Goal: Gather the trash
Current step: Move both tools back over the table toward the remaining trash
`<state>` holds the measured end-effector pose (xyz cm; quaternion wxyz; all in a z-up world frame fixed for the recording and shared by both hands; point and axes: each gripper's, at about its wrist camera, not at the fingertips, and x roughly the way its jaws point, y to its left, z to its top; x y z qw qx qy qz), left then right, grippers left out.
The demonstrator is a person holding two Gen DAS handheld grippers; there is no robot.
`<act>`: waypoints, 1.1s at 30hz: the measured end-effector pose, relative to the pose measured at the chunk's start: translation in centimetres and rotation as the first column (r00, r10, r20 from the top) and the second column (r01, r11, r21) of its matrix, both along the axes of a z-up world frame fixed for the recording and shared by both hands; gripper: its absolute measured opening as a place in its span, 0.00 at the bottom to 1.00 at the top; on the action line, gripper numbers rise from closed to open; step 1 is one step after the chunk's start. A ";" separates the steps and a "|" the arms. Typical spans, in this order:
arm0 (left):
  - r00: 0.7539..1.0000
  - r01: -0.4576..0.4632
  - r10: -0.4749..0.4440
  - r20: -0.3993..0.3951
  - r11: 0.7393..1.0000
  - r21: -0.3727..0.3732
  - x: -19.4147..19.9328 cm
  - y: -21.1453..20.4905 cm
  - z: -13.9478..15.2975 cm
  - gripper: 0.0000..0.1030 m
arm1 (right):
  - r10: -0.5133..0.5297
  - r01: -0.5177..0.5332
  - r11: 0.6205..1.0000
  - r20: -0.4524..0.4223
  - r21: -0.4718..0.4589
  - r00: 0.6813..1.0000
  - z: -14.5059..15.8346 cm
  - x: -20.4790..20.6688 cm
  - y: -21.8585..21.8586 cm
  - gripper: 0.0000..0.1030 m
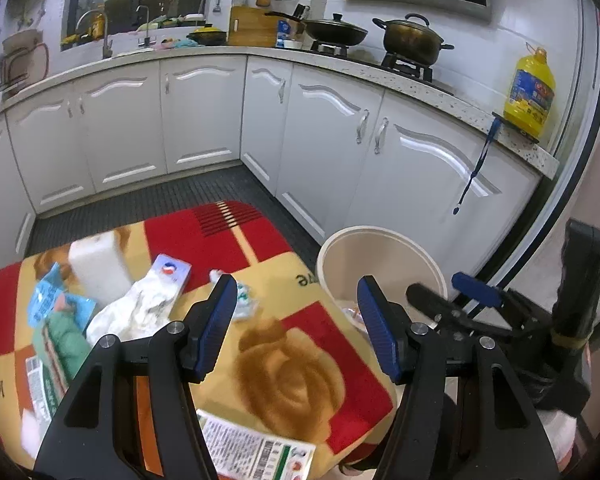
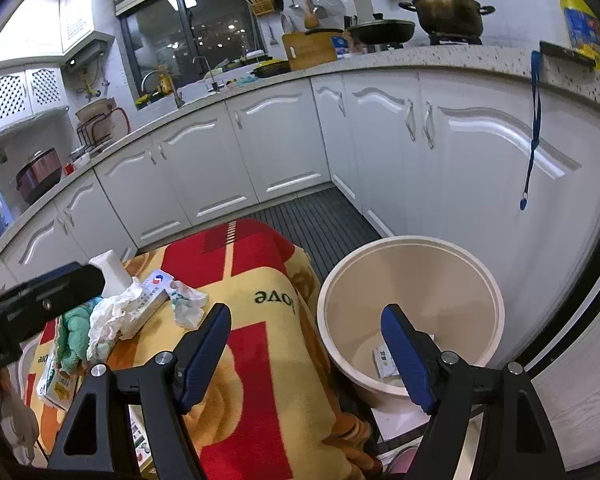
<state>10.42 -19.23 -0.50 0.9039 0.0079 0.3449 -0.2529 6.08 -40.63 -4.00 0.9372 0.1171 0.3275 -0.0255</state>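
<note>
Trash lies on a table under a red and yellow blanket (image 1: 300,380): a crumpled white tissue (image 1: 136,312), a small white box with a red-blue logo (image 1: 170,272), a blue packet (image 1: 48,300), a white block (image 1: 96,268) and a small crumpled wrapper (image 1: 244,300). My left gripper (image 1: 297,284) hangs open above the blanket, right of that pile, with nothing between its pads. A cream bin (image 2: 412,240) stands on the floor beside the table, with a small white packet (image 2: 384,362) at its bottom. My right gripper (image 2: 306,312) is open and empty, between the table edge and the bin.
White kitchen cabinets (image 1: 204,112) wrap around the back and right. A dark ribbed mat (image 1: 172,196) covers the floor behind the table. A yellow oil bottle (image 1: 530,92) stands on the counter's end. A printed packet (image 1: 256,452) lies at the table's near edge.
</note>
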 end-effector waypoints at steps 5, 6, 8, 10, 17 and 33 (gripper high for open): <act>0.999 -0.036 0.036 -0.014 0.999 -0.015 -0.5 2.0 -0.4 0.60 | 0.011 -0.011 1.000 0.008 -0.008 1.000 0.5 -0.2 0.9 0.74; 0.999 -0.043 0.042 -0.015 0.999 -0.019 -0.7 2.4 -0.4 0.60 | 0.014 -0.014 1.000 0.009 -0.011 1.000 0.6 -0.2 1.1 0.74; 0.998 -0.061 0.061 -0.017 0.998 -0.027 -0.9 3.3 -0.5 0.60 | 0.019 -0.019 1.000 0.012 -0.016 1.000 0.7 -0.2 1.4 0.74; 0.997 -0.076 0.076 -0.018 0.997 -0.031 -1.1 4.1 -0.7 0.60 | 0.023 -0.023 1.000 0.015 -0.019 1.000 0.8 -0.3 1.7 0.74; 0.993 -0.119 0.118 -0.029 0.992 -0.047 -1.8 7.1 -0.9 0.60 | 0.044 -0.044 0.998 0.018 -0.037 0.999 1.2 -0.5 3.2 0.76; 0.961 -0.261 0.253 -0.112 0.963 -0.065 -4.2 17.7 -1.9 0.63 | 0.120 -0.120 0.992 0.008 -0.034 0.993 1.2 -0.4 6.5 0.83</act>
